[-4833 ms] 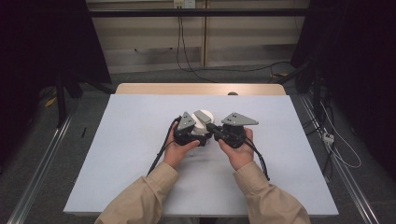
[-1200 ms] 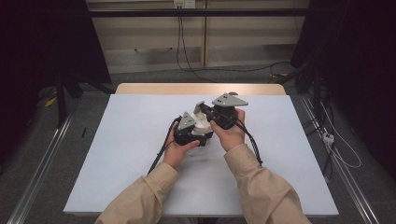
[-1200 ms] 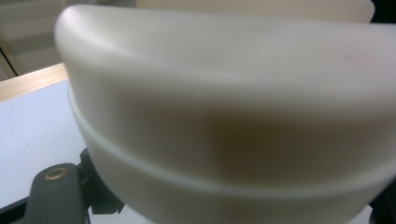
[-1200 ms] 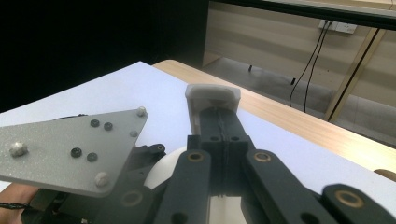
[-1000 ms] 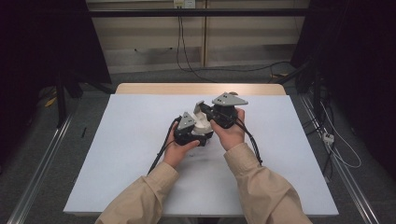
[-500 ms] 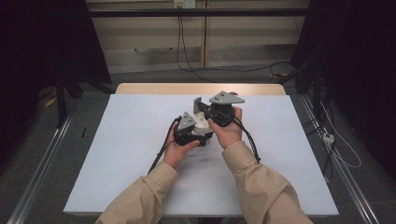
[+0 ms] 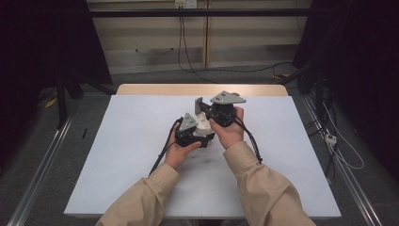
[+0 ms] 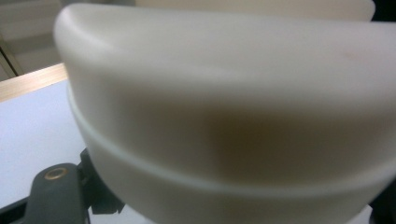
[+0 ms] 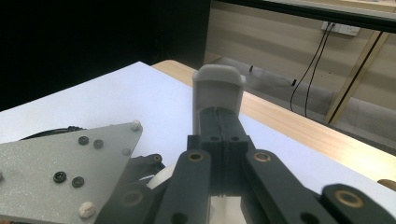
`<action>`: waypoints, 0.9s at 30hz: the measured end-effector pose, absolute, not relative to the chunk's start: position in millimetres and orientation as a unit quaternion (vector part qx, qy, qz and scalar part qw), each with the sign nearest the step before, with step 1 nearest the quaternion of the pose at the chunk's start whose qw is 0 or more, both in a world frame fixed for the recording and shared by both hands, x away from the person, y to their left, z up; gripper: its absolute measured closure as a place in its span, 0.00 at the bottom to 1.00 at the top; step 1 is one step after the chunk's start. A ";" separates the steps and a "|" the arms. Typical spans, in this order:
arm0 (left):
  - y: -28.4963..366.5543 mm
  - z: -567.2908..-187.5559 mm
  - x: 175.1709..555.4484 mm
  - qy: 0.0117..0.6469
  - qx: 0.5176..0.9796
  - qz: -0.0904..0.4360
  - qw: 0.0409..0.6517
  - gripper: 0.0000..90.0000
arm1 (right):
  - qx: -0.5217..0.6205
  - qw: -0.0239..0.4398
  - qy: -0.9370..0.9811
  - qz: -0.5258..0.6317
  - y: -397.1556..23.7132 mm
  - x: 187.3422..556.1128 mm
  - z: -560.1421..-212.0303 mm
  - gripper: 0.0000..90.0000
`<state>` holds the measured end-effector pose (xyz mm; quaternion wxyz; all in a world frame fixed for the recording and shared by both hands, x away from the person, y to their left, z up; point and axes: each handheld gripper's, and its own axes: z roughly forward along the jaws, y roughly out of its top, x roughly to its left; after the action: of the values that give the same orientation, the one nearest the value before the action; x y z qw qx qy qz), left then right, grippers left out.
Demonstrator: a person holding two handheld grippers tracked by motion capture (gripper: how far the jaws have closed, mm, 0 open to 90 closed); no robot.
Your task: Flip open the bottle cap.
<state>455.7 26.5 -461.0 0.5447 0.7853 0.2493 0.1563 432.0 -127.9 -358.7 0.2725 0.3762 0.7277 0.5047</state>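
Observation:
My left gripper point(image 7: 201, 131) is shut on a rounded white plastic object point(image 7: 203, 124) just above the white table point(image 7: 131, 141). The left gripper view has this object point(image 8: 224, 116) pressed close to the lens, and one black finger point(image 8: 56, 196) peeks out below it. My right gripper point(image 7: 198, 104) sits right behind the object, jaws tilted up and to the left. In the right gripper view its jaws point(image 9: 218, 119) are pressed together on a small flat white piece point(image 9: 218, 86). I cannot tell whether that piece is joined to the object.
The table has a wooden far edge point(image 7: 202, 89). Cables point(image 7: 162, 153) trail from both grippers back over the table toward the person. Black frame rails and loose cables point(image 7: 339, 150) lie on the floor at both sides. The left gripper's grey plate point(image 9: 60, 172) lies close under the right gripper.
Since the oldest frame the right gripper has gone from beside the left gripper to farther back and higher, jaws tilted up. Over the last second both hands have hardly shifted.

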 end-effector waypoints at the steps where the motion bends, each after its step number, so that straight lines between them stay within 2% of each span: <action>1: 26.5 -461.0 455.6 0.250 0.785 0.156 0.545 0.21 | 0.376 0.272 0.727 0.505 -127.9 432.1 -358.7 1.00; 27: 26.2 -461.1 455.3 0.252 0.785 0.158 0.544 0.21 | 0.377 0.272 0.728 0.505 -123.6 439.0 -355.9 1.00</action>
<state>455.3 26.2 -461.1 0.5443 0.7845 0.2516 0.1579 439.0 -123.6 -355.9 0.2715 0.3769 0.7277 0.5047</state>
